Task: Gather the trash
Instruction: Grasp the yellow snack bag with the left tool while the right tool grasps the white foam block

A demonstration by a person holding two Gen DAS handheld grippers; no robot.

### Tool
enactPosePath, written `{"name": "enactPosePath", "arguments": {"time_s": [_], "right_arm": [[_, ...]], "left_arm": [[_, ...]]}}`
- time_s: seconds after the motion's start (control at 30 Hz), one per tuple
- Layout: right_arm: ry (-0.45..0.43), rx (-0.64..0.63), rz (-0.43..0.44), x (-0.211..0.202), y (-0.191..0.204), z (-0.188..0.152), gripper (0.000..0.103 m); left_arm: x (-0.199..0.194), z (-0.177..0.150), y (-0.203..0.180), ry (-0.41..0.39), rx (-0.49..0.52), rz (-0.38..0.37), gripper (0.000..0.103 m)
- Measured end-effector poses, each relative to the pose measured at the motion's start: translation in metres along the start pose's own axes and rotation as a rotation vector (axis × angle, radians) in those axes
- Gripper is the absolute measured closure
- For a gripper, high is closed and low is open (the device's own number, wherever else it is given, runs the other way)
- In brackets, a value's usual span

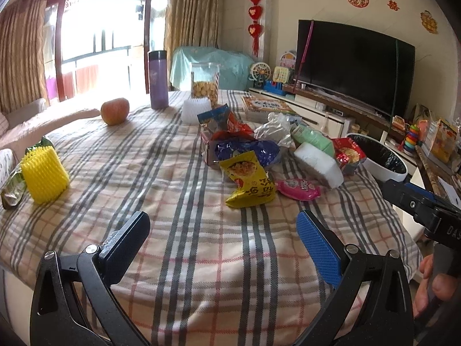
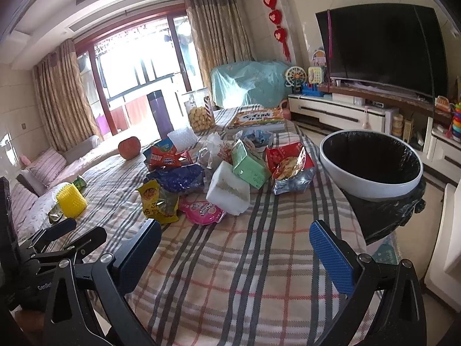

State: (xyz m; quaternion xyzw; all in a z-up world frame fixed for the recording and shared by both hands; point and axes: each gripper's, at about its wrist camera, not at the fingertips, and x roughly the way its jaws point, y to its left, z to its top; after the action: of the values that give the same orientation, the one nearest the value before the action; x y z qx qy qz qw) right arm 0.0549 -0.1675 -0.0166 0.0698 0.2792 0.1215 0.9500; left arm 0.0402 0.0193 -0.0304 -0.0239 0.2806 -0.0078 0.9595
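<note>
Right wrist view: both claws, left claw [image 1: 223, 242] and right claw [image 2: 234, 248], are hanging wide open and empty above the tabletop [image 2: 230, 274]. Taking the nearest pink wrapper [image 2: 201, 211] first, pinching its flat edge, is looking wisest, with the bin [image 2: 371, 186] waiting just beside.

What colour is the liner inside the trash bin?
Black, inside a white bin; clearest in the right wrist view.

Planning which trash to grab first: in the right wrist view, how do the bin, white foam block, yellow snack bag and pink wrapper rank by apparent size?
Largest to smallest:
1. bin
2. white foam block
3. yellow snack bag and pink wrapper: too alike to rank; both are crumpled.
The bin also sits nearer, which inflates it.
</note>
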Motion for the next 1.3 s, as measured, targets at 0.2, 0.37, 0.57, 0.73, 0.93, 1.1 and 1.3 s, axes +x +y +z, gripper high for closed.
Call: {"name": "enactPosePath", "arguments": {"time_s": [0.2, 0.37, 0.57, 0.73, 0.93, 1.1, 1.3], "right_arm": [[0.055, -0.003, 0.002, 0.021, -0.006, 0.004, 0.002], [0.116, -0.009, 0.035, 0.043, -0.008, 0.008, 0.011], [0.172, 0.009, 0.073, 0.069, -0.013, 0.014, 0.02], [0.222, 0.038, 0.114, 0.088, -0.02, 0.017, 0.022], [0.251, 0.082, 0.165, 0.102, -0.028, 0.022, 0.033], [0.277, 0.105, 0.226, 0.11, -0.028, 0.024, 0.055], [0.27, 0.118, 0.243, 0.104, -0.025, 0.021, 0.059]], "left_arm": [[0.021, 0.004, -0.001, 0.047, 0.006, -0.002, 0.0], [0.038, 0.011, -0.001, 0.082, 0.003, -0.012, 0.004], [0.058, 0.021, -0.004, 0.124, 0.022, -0.02, 0.011], [0.077, 0.025, -0.006, 0.161, 0.022, -0.037, 0.012], [0.099, 0.028, -0.013, 0.207, 0.025, -0.08, 0.027], [0.11, 0.027, -0.015, 0.246, 0.02, -0.123, 0.071], [0.099, 0.023, -0.015, 0.231, 0.027, -0.139, 0.084]]}}
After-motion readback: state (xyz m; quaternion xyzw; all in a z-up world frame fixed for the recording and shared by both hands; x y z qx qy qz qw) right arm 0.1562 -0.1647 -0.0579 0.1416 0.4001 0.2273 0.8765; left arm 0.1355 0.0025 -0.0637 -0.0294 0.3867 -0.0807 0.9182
